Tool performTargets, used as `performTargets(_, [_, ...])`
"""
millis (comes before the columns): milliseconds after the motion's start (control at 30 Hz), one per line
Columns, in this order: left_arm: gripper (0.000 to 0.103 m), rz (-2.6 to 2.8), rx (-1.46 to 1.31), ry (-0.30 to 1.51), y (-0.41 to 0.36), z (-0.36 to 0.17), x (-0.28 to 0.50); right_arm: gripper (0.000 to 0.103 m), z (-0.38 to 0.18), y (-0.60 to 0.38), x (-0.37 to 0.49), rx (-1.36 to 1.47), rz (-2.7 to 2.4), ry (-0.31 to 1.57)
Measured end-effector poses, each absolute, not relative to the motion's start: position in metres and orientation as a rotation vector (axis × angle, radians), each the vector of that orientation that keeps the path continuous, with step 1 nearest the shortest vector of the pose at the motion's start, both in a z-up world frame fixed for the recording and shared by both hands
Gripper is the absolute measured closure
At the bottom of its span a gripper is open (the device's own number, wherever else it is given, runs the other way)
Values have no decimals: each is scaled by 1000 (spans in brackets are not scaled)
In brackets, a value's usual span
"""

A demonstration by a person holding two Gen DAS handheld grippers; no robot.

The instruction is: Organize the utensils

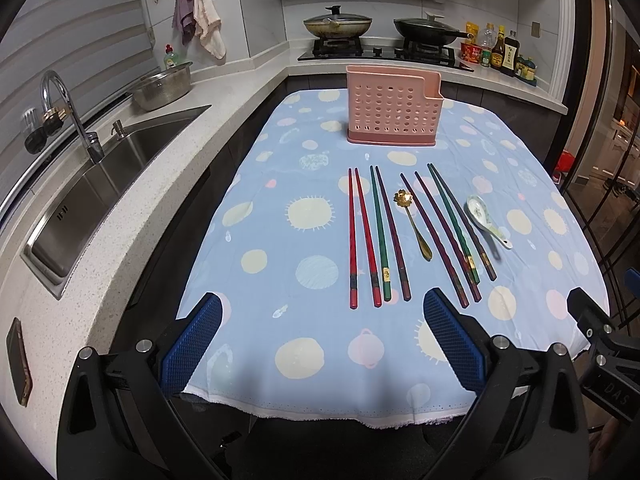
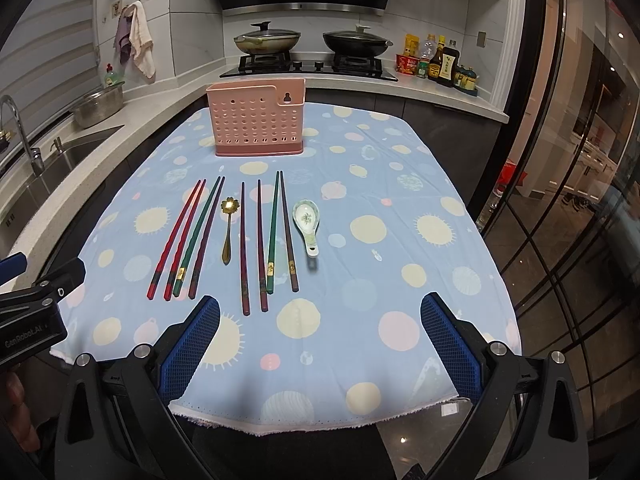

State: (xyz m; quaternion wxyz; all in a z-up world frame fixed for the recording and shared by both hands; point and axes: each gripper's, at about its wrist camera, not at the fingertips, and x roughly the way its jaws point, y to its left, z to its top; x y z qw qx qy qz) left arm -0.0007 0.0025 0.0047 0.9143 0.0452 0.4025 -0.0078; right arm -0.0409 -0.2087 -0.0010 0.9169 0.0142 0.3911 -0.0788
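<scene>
Low over the near edge of the counter [image 1: 248, 264], the left tongs [image 1: 322, 344] hover with their blue pads wide apart and nothing between them. The right tongs [image 2: 320, 344] hang the same way, pads spread and bare, above the dotted blue cloth [image 2: 400, 280]. Each pair shows at the edge of the other's view, side by side.

Just beyond the tongs the utensils lie in a row on the cloth, handles toward the near edge. From the left come two red chopsticks [image 1: 362, 240], then a green chopstick [image 1: 379, 236] and a dark one [image 1: 394, 236] close beside it. A gold spoon [image 1: 414, 224] with a flower-shaped bowl lies next, its bowl at the far end. After it are two dark purple chopsticks [image 2: 253, 248], slightly apart, then another green and dark pair [image 2: 282, 232]. A white ceramic spoon [image 2: 307, 222] with a green pattern ends the row on the right, clear of the chopsticks.

Farther back, standing upright on the cloth, is the pink perforated utensil holder [image 2: 258, 122], well apart from the row. Behind it are a stove with two lidded pans [image 2: 312, 40] and a cluster of sauce bottles [image 2: 436, 60]; a steel sink [image 1: 104, 184] with a tap lies to the left.
</scene>
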Motion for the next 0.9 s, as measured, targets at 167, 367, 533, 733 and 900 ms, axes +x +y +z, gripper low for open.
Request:
performTargets(167, [7,-15,94,826,4,6,1,7,-1,-209,-41,30,-162,804])
performTargets(367, [7,-15,93,828,5,7,0,7,-1,-208,-42,29,-163,804])
performTargets(533, [7,-13,93,822,6,9,-1,7,-1,-208,-42,29,-163,804])
performTargets(733, [7,-12,94,822,5,8,-2,7,-1,-207,-42,29,-163,803])
performTargets(900, [7,-11,94,822,7,9,-1,7,-1,-208,-42,29,-163,803])
